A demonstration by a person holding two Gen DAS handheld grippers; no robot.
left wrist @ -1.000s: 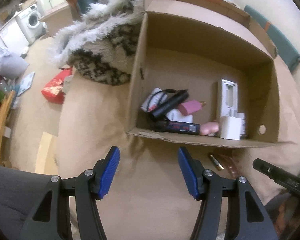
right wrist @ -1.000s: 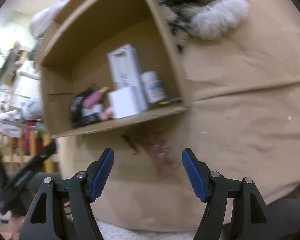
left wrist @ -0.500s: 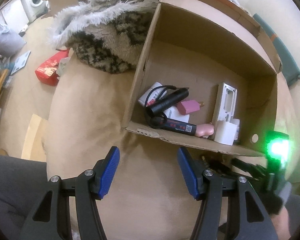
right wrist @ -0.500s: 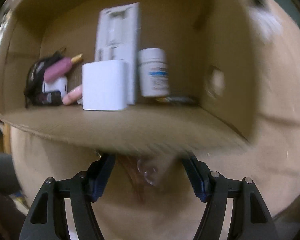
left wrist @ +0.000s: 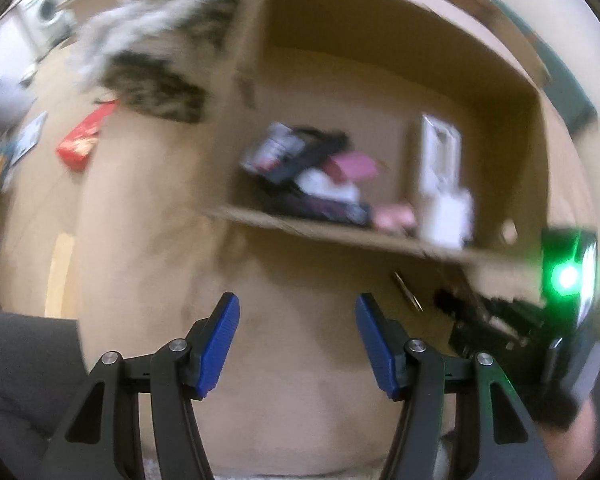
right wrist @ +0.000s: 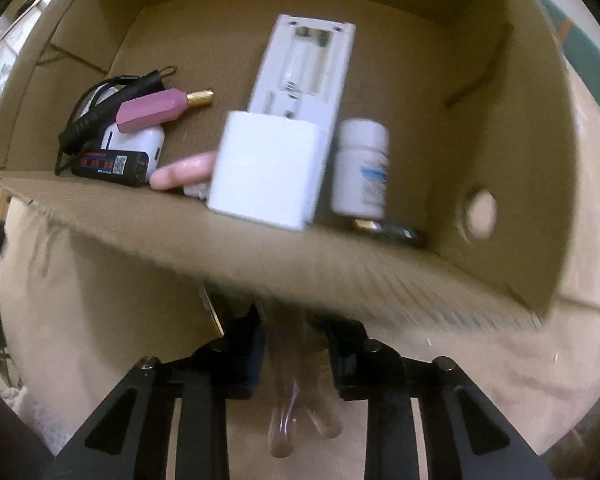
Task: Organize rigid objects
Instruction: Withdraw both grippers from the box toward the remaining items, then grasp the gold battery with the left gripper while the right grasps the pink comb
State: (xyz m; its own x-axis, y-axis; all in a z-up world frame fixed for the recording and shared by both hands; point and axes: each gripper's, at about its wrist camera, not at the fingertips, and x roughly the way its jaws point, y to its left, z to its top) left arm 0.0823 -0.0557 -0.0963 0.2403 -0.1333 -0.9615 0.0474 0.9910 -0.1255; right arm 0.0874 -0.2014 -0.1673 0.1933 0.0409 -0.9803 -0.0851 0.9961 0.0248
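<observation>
A cardboard box [right wrist: 260, 260] lies on a tan cushion and holds a white cube [right wrist: 264, 172], a white remote [right wrist: 304, 72], a white pill bottle [right wrist: 360, 168], a pink item [right wrist: 152, 110] and black gadgets [right wrist: 108, 164]. My right gripper [right wrist: 292, 340] has closed in on a clear plastic item [right wrist: 288, 400] just under the box's front wall. A thin gold-tipped stick [right wrist: 212, 312] lies beside it. My left gripper [left wrist: 296, 328] is open and empty above the cushion; the right gripper [left wrist: 480, 320] shows in its view with the stick [left wrist: 408, 292] nearby.
A furry patterned blanket [left wrist: 156, 52] lies left of the box. A red packet [left wrist: 84, 140] lies on the floor at left. A green light [left wrist: 568, 278] glows on the right gripper's body. The tan cushion [left wrist: 280, 400] fills the foreground.
My right gripper moved in under the box's front wall and its jaws narrowed around the clear item. The left wrist view has shifted and blurred; the left jaws stay open.
</observation>
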